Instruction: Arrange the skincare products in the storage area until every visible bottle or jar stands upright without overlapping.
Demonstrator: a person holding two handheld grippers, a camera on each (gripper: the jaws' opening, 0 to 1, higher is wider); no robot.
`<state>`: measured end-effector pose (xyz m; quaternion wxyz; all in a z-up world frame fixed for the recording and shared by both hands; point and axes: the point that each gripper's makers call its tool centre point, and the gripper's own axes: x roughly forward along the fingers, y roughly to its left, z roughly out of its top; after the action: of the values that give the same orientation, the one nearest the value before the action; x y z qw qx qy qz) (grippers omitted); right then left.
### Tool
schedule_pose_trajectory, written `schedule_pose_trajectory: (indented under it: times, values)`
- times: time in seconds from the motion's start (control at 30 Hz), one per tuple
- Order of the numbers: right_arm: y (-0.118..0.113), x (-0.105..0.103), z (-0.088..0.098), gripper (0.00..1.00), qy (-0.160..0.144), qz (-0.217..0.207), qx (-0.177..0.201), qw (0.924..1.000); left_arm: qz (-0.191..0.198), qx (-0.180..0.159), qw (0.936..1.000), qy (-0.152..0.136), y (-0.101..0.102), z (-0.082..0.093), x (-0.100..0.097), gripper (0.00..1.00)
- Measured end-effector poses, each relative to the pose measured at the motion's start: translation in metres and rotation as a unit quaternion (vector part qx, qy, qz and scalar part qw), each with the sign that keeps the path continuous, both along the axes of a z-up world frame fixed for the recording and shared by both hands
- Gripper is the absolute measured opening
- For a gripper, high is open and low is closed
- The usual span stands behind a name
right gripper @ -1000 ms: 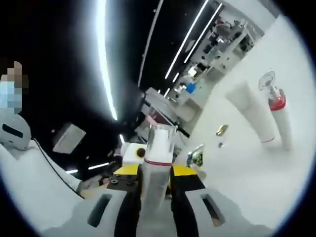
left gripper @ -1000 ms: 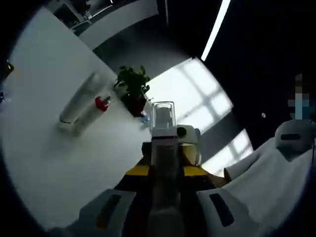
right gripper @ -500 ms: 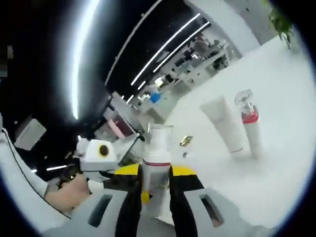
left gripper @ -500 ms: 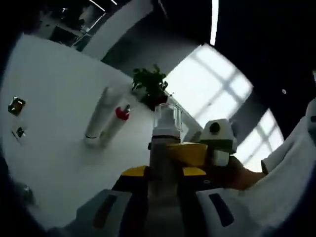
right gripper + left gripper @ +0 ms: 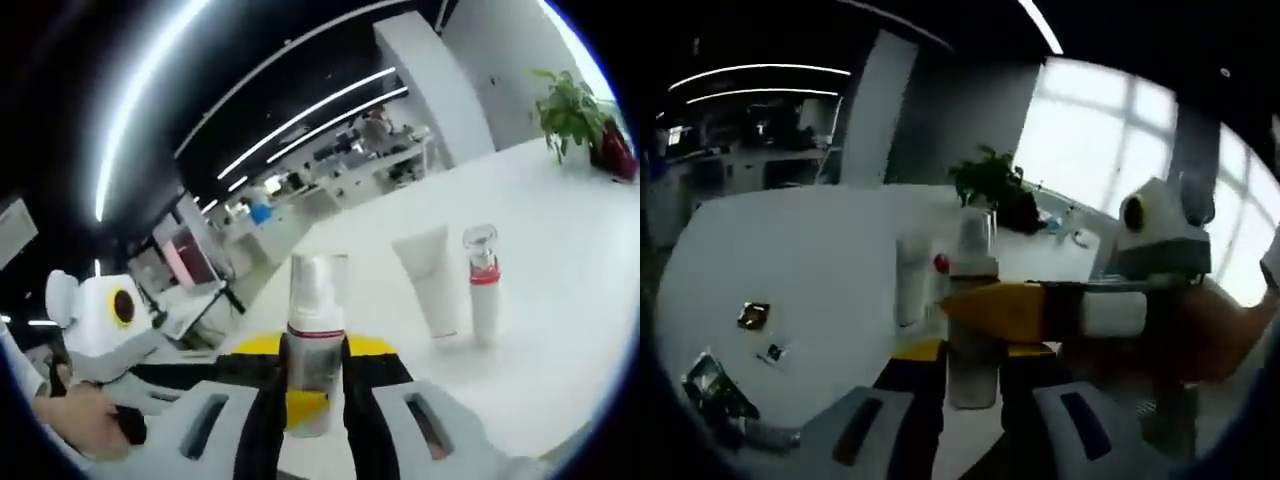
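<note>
A pump bottle (image 5: 973, 310) with a clear cap, a red band and a pale body stands upright between the jaws of my left gripper (image 5: 971, 358), which is shut on it. My right gripper (image 5: 996, 307) reaches in from the right, its yellow tips closed across the same bottle. In the right gripper view the bottle (image 5: 316, 340) sits between the shut jaws of my right gripper (image 5: 315, 362), and the left gripper (image 5: 304, 408) comes in from the left, low on the bottle. Behind on the white table (image 5: 560, 330) stand a white tube (image 5: 428, 280) and a red-collared bottle (image 5: 483, 290).
A potted plant (image 5: 990, 180) stands at the table's far edge. Small foil sachets (image 5: 753, 315) and a crinkled wrapper (image 5: 712, 385) lie on the table to the left. A person's hand (image 5: 70, 420) holds the left gripper. Office desks show beyond the table.
Both views have swung down from the ceiling lights toward the table, so the held bottle now reads upright. The grippers stay shut on it. The tube and red-collared bottle have not moved.
</note>
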<state>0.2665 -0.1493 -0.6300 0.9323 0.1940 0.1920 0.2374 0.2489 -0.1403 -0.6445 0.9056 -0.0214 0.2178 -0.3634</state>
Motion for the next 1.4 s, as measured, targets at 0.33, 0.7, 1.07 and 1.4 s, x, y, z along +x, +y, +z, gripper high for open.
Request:
schedule_pose_trajectory:
  times: [0.33,0.7,1.07,1.4]
  values:
    - [0.005,-0.002,0.0,0.2,-0.008,0.007,-0.018,0.9998,0.013,0.027,0.9995,-0.001,0.003,-0.005,0.002,0.21]
    - [0.006,-0.004,0.005,0.19,-0.013,0.068,0.01,0.9975,-0.025,-0.017,0.999,0.035,0.0,-0.001,-0.002,0.21]
    - [0.015,-0.027,0.016,0.23,-0.029,0.247,0.071,0.9661,-0.127,-0.032,0.9908,0.036,-0.004,0.01,-0.023,0.21]
    - [0.016,-0.052,0.052,0.23,-0.084,0.348,0.107,0.9275,-0.197,-0.129,0.9696,0.066,-0.011,0.041,-0.042,0.21]
